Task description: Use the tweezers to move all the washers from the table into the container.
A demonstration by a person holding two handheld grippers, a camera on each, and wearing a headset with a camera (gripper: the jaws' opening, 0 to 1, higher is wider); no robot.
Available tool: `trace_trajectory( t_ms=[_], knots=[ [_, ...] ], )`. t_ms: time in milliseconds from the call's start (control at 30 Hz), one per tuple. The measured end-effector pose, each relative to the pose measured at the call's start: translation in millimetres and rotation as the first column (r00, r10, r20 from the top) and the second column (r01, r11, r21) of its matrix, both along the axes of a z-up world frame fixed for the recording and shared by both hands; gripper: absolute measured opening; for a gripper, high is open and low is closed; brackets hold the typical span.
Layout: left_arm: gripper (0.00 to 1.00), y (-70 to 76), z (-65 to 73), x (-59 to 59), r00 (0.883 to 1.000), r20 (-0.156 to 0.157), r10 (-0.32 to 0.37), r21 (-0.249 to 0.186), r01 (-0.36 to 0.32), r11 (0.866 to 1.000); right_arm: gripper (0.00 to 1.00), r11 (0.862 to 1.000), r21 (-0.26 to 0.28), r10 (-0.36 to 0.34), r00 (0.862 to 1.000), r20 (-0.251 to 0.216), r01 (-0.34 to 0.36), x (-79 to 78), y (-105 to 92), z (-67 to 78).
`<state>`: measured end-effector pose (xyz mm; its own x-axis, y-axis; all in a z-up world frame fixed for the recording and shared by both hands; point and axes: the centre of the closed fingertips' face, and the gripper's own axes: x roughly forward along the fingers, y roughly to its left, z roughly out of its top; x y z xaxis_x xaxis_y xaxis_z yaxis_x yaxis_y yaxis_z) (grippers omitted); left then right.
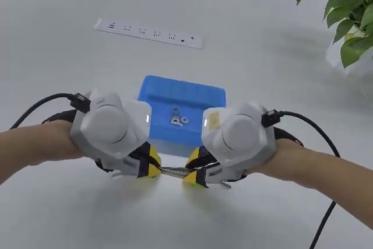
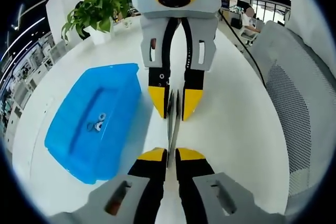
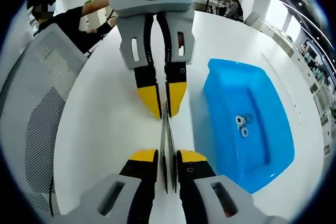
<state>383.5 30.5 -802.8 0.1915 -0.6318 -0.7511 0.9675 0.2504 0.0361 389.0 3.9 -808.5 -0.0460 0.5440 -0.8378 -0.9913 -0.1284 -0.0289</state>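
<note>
Washers (image 1: 178,119) lie in a small cluster on the floor of the blue container (image 1: 192,94). It sits on the white desk (image 1: 262,56), just beyond the two hand-held grippers. Tweezers (image 1: 173,172) span the short gap between the grippers, near the container's near wall. The left hand-held gripper (image 1: 152,166) pinches one end and the right hand-held gripper (image 1: 195,174) the other, each with its jaws drawn narrow around the metal.

From the head view the grey gripper bodies and the person's hands cover most of the jaws. Little more than the yellow tips and a short silver stretch of tweezers shows. It is unclear from here whether the tweezers touch the desk.

The two gripper views show the grip plainly. In each, the tweezers run edge-on as a thin pair of blades, from that view's own yellow tips straight to the tips of the opposite gripper. The left gripper view has the container and its washers on the left of the blades. The right gripper view has them on the right.

The head view also takes in a white power strip (image 1: 148,32) lying far across the desk. A leafy plant (image 1: 347,4) stands at the far right, and it shows again beyond the container in the left gripper view. A mesh chair (image 2: 299,114) stands at the outer edge of each gripper view. In the right gripper view a person in dark sleeves (image 3: 79,17) sits beyond the left hand-held gripper.
</note>
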Motion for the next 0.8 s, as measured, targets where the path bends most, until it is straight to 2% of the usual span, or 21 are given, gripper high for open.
trace_trajectory(
  t_ms=[67,133,167,233,300,333,400,433,467,500,533,600,633,667,767,800],
  knots=[
    [0.22,2.3,0.0,-2.1,1.0,-0.003,0.002,0.004,-0.002,1.0,0.2,1.0,0.001,-0.022,1.0,0.004,0.022,0.5,-3.7,0.2],
    [0.26,9.3,1.8,-4.8,1.0,0.004,0.02,0.014,-0.02,1.0,0.21,0.998,0.019,-0.054,0.998,0.035,0.053,4.5,-9.3,3.9],
    [0.27,11.9,3.9,-4.0,0.999,0.01,0.039,0.008,-0.039,0.999,0.21,0.996,0.05,-0.077,0.996,0.048,0.075,6.6,-11.1,9.3],
    [0.3,16.6,10.2,-2.5,0.994,0.012,0.11,-0.032,-0.11,0.993,0.22,0.986,0.106,-0.131,0.991,0.034,0.127,7.6,-13.1,19.9],
    [0.37,25.5,18.0,-1.6,0.982,0.018,0.19,-0.074,-0.188,0.979,0.24,0.961,0.183,-0.214,0.977,0.017,0.207,11.6,-18.3,35.7],
    [0.41,29.4,21.4,-2.6,0.977,0.027,0.212,-0.085,-0.209,0.974,0.25,0.942,0.226,-0.256,0.967,0.008,0.248,13.4,-22.9,44.8],
    [0.5,35.6,33.7,-4.8,0.962,0.046,0.268,-0.132,-0.26,0.956,0.31,0.921,0.273,-0.287,0.958,-0.014,0.279,12.7,-29.3,55.4],
    [0.54,36.8,46.1,-4.4,0.947,0.048,0.318,-0.191,-0.304,0.933,0.33,0.91,0.304,-0.289,0.957,-0.022,0.282,11.5,-34.7,62.7],
    [0.6,37.9,54.4,-4.3,0.935,0.051,0.35,-0.227,-0.33,0.916,0.34,0.905,0.32,-0.291,0.957,-0.015,0.28,11.9,-38.9,67.9],
    [0.65,40.2,65.9,-4.6,0.919,0.055,0.39,-0.273,-0.362,0.891,0.34,0.898,0.336,-0.3,0.954,-0.002,0.284,13.2,-45.3,74.8],
    [0.7,42.3,73.0,-5.3,0.91,0.06,0.411,-0.298,-0.377,0.877,0.35,0.893,0.346,-0.307,0.952,0.004,0.286,14.1,-49.2,79.7],
    [0.76,49.7,85.4,-7.1,0.889,0.078,0.451,-0.325,-0.404,0.855,0.38,0.861,0.394,-0.345,0.938,-0.013,0.322,17.3,-54.0,94.1],
    [0.78,53.0,89.7,-7.9,0.881,0.085,0.465,-0.333,-0.414,0.847,0.41,0.839,0.422,-0.366,0.93,-0.03,0.344,18.4,-55.6,103.3],
    [0.8,56.7,93.8,-11.3,0.876,0.091,0.473,-0.332,-0.421,0.844,0.42,0.826,0.438,-0.379,0.925,-0.034,0.354,19.3,-56.9,108.6],
    [0.89,62.7,103.5,-17.7,0.865,0.101,0.492,-0.349,-0.432,0.831,0.47,0.812,0.469,-0.385,0.923,-0.015,0.347,18.4,-59.8,121.3],
    [0.93,63.7,107.7,-19.7,0.859,0.103,0.502,-0.363,-0.437,0.823,0.49,0.807,0.478,-0.385,0.923,-0.018,0.346,16.5,-60.3,125.1]
  ],
)
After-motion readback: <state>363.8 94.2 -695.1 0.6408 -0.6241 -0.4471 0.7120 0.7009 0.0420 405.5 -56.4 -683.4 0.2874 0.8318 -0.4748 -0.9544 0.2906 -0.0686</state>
